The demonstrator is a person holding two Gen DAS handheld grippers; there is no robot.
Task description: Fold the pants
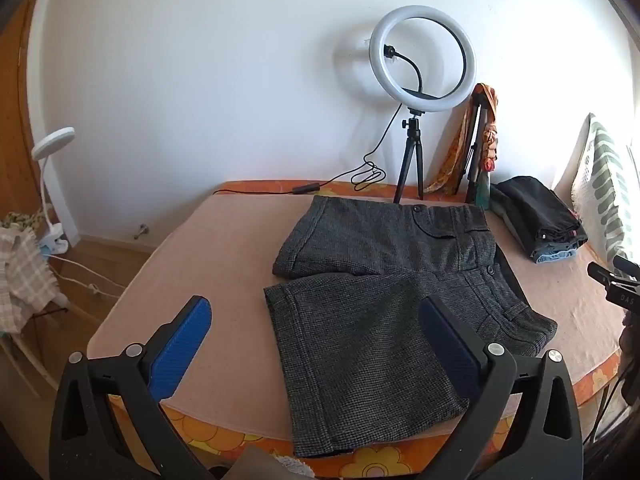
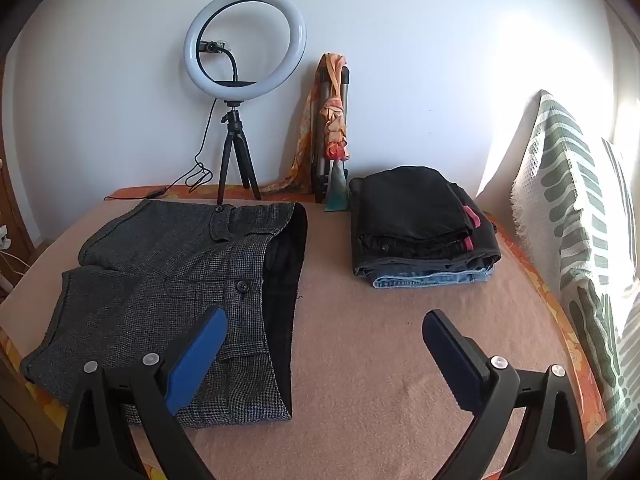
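Observation:
Grey tweed shorts [image 1: 384, 300] lie spread flat on the pink blanket [image 1: 224, 248], legs to the left, waistband to the right. In the right wrist view the shorts [image 2: 168, 292] sit at left with the dark lining of the waistband showing. My left gripper [image 1: 316, 320] is open and empty, hovering above the near leg hem. My right gripper [image 2: 324, 340] is open and empty, its left finger [image 2: 200, 356] over the waistband corner, its right finger over bare blanket. The right gripper's edge shows in the left wrist view [image 1: 616, 284].
A stack of folded dark pants and jeans [image 2: 420, 228] lies at the back right. A ring light on a tripod [image 2: 240, 80] and a folded tripod with scarf [image 2: 334, 128] stand by the wall. A patterned pillow [image 2: 580, 232] leans at right. A clip lamp [image 1: 52, 184] stands off the bed at left.

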